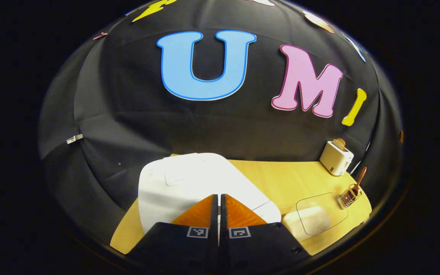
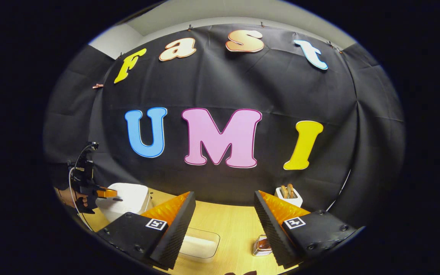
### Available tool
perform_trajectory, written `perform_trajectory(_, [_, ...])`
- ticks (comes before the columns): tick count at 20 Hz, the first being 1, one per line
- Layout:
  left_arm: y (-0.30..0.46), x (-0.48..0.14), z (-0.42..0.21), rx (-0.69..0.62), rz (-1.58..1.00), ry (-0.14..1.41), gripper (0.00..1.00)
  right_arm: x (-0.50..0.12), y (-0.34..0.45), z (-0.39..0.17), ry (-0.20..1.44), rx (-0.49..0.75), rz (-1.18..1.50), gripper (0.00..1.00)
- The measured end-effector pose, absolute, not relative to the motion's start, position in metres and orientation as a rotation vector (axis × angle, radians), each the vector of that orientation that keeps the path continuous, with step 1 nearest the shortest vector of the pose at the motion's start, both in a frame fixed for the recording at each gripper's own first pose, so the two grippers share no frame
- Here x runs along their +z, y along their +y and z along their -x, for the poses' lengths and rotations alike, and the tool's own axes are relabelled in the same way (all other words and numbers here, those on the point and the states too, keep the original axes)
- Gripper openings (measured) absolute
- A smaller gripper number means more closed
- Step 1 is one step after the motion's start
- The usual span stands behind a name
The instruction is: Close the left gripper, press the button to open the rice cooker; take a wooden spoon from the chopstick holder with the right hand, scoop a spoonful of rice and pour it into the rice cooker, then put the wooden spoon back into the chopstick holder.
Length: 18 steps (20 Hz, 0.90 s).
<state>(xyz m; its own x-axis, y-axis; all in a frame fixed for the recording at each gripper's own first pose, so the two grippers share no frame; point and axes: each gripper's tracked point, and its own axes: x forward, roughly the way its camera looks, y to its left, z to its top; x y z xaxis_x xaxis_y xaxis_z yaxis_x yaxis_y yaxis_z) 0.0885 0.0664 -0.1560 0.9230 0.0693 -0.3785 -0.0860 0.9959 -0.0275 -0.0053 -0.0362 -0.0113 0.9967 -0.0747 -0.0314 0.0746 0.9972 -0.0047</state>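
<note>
Brightness: the booth is dim overall, and the wooden table point(image 1: 281, 179) is the brightest warm area ahead of each tool.
Glare: the white rice cooker point(image 1: 189, 183) lid is blown out just beyond the left gripper point(image 1: 219, 196), its surface detail lost.
Shadows: a soft shadow lies on the cooker's side nearest that tool; the cloth wall point(image 2: 220, 91) shows faint folds.
Distortion: strong fisheye bending, with straight edges curving toward the rim.
Focus: the centre is sharp, while the toaster point(image 1: 336, 157) and the far rim look softer.
</note>
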Motion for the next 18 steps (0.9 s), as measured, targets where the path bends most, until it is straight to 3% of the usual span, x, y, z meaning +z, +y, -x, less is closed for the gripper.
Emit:
perform_trajectory(2, [0.067, -0.165, -0.091, 0.077, 0.042, 0.407, 0.05, -0.012, -0.038, 0.006, 0.034, -0.077, 0.007, 0.95])
perform_trajectory(18, [0.071, -0.19, -0.093, 0.103, 0.068, 0.497, 0.06, -0.007, -0.03, 0.001, 0.03, -0.053, 0.019, 0.95])
